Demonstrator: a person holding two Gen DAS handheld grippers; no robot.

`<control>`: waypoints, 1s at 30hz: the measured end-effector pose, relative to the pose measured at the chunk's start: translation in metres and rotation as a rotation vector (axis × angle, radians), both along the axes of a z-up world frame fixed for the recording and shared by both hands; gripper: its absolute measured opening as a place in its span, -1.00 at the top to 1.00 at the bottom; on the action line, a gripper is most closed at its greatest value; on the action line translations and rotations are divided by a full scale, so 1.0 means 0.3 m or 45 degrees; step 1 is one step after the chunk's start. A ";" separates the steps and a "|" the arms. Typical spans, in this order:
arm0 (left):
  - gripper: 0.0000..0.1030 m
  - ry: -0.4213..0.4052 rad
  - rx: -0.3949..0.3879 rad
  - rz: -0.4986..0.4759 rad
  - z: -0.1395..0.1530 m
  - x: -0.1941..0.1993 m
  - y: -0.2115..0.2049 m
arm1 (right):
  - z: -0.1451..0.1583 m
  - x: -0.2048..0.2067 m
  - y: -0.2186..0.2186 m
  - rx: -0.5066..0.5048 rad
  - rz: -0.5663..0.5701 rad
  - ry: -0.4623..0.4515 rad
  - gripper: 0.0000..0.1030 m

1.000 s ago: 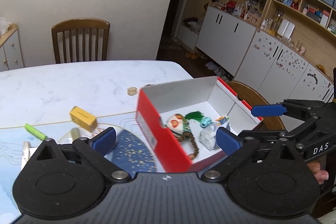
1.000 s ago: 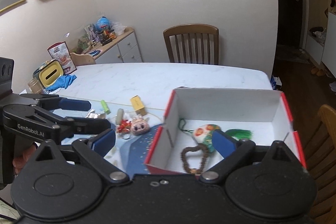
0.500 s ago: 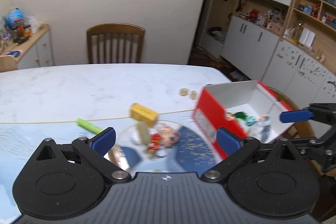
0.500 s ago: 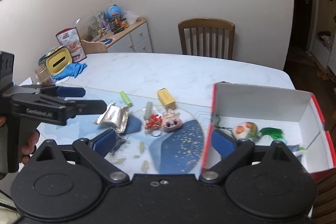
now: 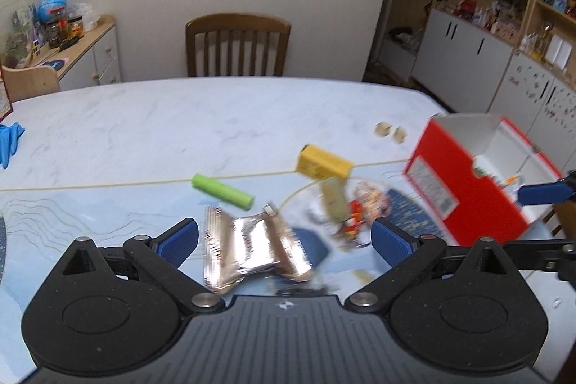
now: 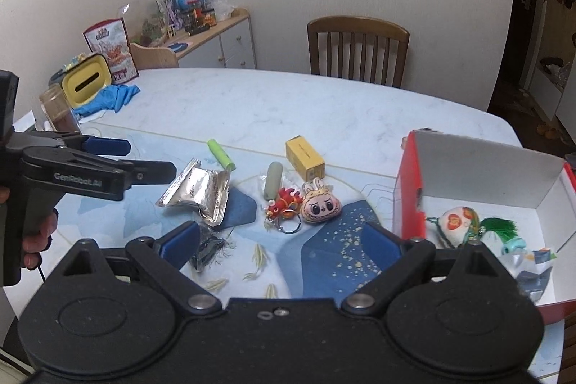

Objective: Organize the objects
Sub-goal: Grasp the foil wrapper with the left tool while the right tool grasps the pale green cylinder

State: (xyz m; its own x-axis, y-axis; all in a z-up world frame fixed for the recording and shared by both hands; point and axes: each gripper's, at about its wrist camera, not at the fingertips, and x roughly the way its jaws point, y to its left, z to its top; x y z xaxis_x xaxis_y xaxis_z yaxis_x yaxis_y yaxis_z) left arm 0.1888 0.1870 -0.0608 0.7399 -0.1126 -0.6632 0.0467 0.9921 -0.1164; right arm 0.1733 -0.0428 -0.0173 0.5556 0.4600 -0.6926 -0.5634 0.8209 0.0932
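A red box with a white inside [image 6: 410,182] [image 5: 460,193] stands at the table's right and holds a white painted charm [image 6: 455,225] with a green tassel. On the blue mat lie a silver foil packet [image 6: 198,193] [image 5: 248,247], a green tube [image 6: 220,154] [image 5: 221,191], a yellow box [image 6: 304,158] [image 5: 322,162], a grey-green stick [image 6: 271,180], a red keychain [image 6: 282,204] and a pink bunny-face plush [image 6: 320,206]. My left gripper [image 5: 284,240] is open, empty, just above the foil packet; it also shows in the right wrist view [image 6: 144,157]. My right gripper [image 6: 282,245] is open and empty.
A wooden chair [image 6: 356,49] stands behind the marble table [image 5: 180,128]. A blue glove [image 6: 111,98], a yellow tin [image 6: 86,83] and a jar [image 6: 57,108] sit at the far left. Two small beige pieces [image 5: 390,131] lie near the box. Cabinets line the right wall.
Both grippers swung left, away from the red box. The left one now hangs over the foil packet; the right one now faces the loose items on the mat.
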 end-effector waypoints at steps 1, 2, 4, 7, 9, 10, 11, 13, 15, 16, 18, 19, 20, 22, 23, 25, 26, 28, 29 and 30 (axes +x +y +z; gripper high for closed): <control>-1.00 0.007 0.007 0.005 -0.016 0.009 0.009 | -0.010 0.001 0.012 -0.011 -0.001 0.000 -0.86; -1.00 0.013 0.012 0.009 -0.031 0.019 0.018 | -0.020 0.004 0.025 -0.026 -0.007 -0.006 -0.85; -1.00 0.029 0.018 0.017 -0.059 0.040 0.030 | -0.042 0.015 0.049 -0.057 -0.020 -0.014 -0.81; -1.00 0.045 0.021 0.016 -0.093 0.067 0.044 | -0.076 0.042 0.081 -0.093 -0.034 -0.009 -0.77; -1.00 0.055 0.031 0.012 -0.115 0.085 0.044 | -0.096 0.059 0.101 -0.114 -0.036 -0.015 -0.76; -1.00 0.062 0.036 0.011 -0.125 0.095 0.044 | -0.106 0.070 0.110 -0.122 -0.041 -0.014 -0.75; -1.00 0.070 0.039 0.010 -0.135 0.105 0.045 | -0.116 0.083 0.117 -0.128 -0.050 -0.011 -0.73; -1.00 0.082 0.046 0.007 -0.153 0.123 0.043 | -0.136 0.112 0.132 -0.145 -0.067 -0.004 -0.70; -1.00 0.085 0.057 0.000 -0.168 0.137 0.040 | -0.153 0.143 0.145 -0.151 -0.080 0.005 -0.64; -1.00 0.086 0.061 -0.001 -0.176 0.143 0.040 | -0.160 0.158 0.154 -0.154 -0.082 0.010 -0.62; -0.99 0.084 0.067 -0.001 -0.189 0.153 0.041 | -0.170 0.189 0.175 -0.155 -0.080 0.015 -0.57; -1.00 0.073 0.070 0.006 -0.193 0.154 0.042 | -0.174 0.206 0.187 -0.155 -0.078 0.018 -0.56; -0.99 0.061 0.073 0.015 -0.199 0.154 0.043 | -0.178 0.219 0.200 -0.156 -0.077 0.020 -0.54; -0.99 0.062 0.076 0.014 -0.213 0.162 0.040 | -0.186 0.246 0.226 -0.155 -0.075 0.026 -0.51; -0.99 0.068 0.083 0.011 -0.220 0.167 0.038 | -0.191 0.258 0.240 -0.157 -0.074 0.031 -0.49; -0.99 0.080 0.096 0.004 -0.236 0.172 0.032 | -0.204 0.281 0.266 -0.155 -0.072 0.048 -0.47; -0.99 0.086 0.092 0.000 -0.243 0.175 0.031 | -0.212 0.292 0.277 -0.153 -0.075 0.060 -0.44; -0.99 0.097 0.085 -0.001 -0.256 0.183 0.029 | -0.230 0.312 0.296 -0.152 -0.077 0.088 -0.39; -0.99 0.100 0.082 -0.001 -0.261 0.186 0.029 | -0.238 0.321 0.304 -0.154 -0.079 0.098 -0.37; -0.99 0.101 0.075 0.001 -0.265 0.189 0.029 | -0.246 0.330 0.312 -0.154 -0.078 0.108 -0.32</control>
State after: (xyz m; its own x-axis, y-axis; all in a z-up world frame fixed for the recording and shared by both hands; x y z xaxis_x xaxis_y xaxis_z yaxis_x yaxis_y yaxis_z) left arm 0.2457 0.1957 -0.1403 0.6847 -0.0713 -0.7253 0.0392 0.9974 -0.0610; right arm 0.2722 0.0509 -0.0910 0.5169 0.3374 -0.7867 -0.5064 0.8615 0.0367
